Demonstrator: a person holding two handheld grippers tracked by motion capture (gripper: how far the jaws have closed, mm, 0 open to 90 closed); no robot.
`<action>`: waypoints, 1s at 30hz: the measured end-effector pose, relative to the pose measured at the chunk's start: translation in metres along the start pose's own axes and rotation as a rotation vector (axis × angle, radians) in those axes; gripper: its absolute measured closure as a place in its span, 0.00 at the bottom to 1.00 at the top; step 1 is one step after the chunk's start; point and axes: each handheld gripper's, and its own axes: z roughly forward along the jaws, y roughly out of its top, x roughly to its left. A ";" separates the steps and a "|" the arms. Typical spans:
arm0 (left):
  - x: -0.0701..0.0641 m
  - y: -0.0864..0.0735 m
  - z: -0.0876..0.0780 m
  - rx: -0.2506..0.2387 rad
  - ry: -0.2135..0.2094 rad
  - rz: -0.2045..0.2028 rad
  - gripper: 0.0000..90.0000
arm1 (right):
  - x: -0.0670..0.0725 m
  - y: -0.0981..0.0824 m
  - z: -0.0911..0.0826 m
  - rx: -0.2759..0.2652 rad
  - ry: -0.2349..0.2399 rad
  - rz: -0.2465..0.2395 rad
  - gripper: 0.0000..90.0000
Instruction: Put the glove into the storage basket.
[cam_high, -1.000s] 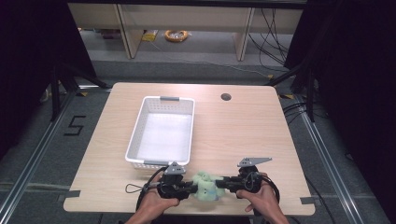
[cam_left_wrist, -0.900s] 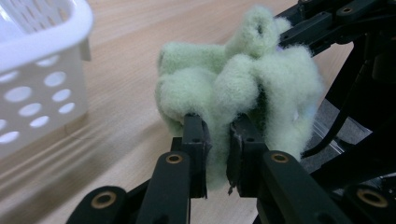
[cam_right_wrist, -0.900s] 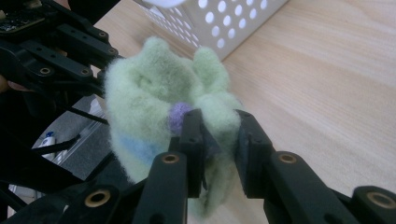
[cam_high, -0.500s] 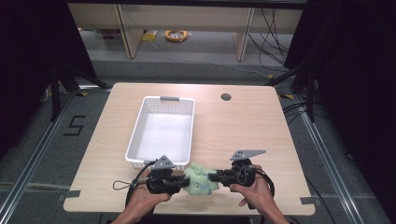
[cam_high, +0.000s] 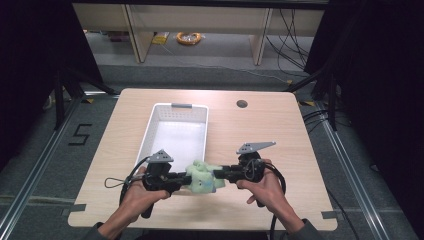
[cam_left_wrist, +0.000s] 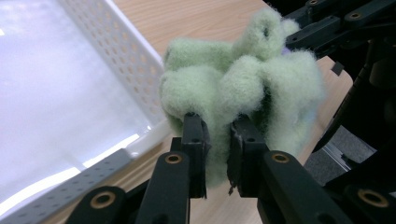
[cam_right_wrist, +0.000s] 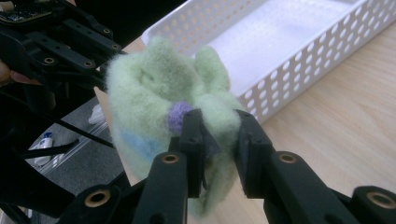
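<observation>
Green fuzzy cloth (cam_high: 202, 177), beside white basket (cam_high: 176, 107)

Fleece bundle (cam_high: 202, 177): in high view too small to tell what sort of item it is; its ends are covered by the jaws of left gripper (cam_high: 186, 178) and right gripper (cam_high: 218, 173). In left gripper view the fabric betw. the jaws is pinched out of sight, and the bundle's far side is blocked by the right gripper's black links. In right gripper view a purple spot (cam_right_wrist: 179, 115) is partly behind one jaw; shape can't be told. White basket (cam_high: 150, 131): cut off by top and left edges in left gripper view, by top and right edges in right gripper view. Person's forearms cut off at bottom edge in high view. Small bottle (cam_right_wrist: 43, 142) in right gripper view: blurred, label unreadable.
</observation>
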 end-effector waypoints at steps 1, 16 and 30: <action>0.002 0.001 -0.001 -0.010 0.007 -0.006 0.86 | 0.000 0.004 0.002 0.000 0.003 -0.004 0.84; 0.054 0.019 -0.031 0.035 0.089 -0.065 0.86 | 0.002 0.063 0.045 0.051 -0.011 -0.037 0.84; 0.093 0.021 -0.029 0.098 0.129 -0.110 0.86 | -0.002 0.089 0.087 0.123 -0.036 -0.014 0.84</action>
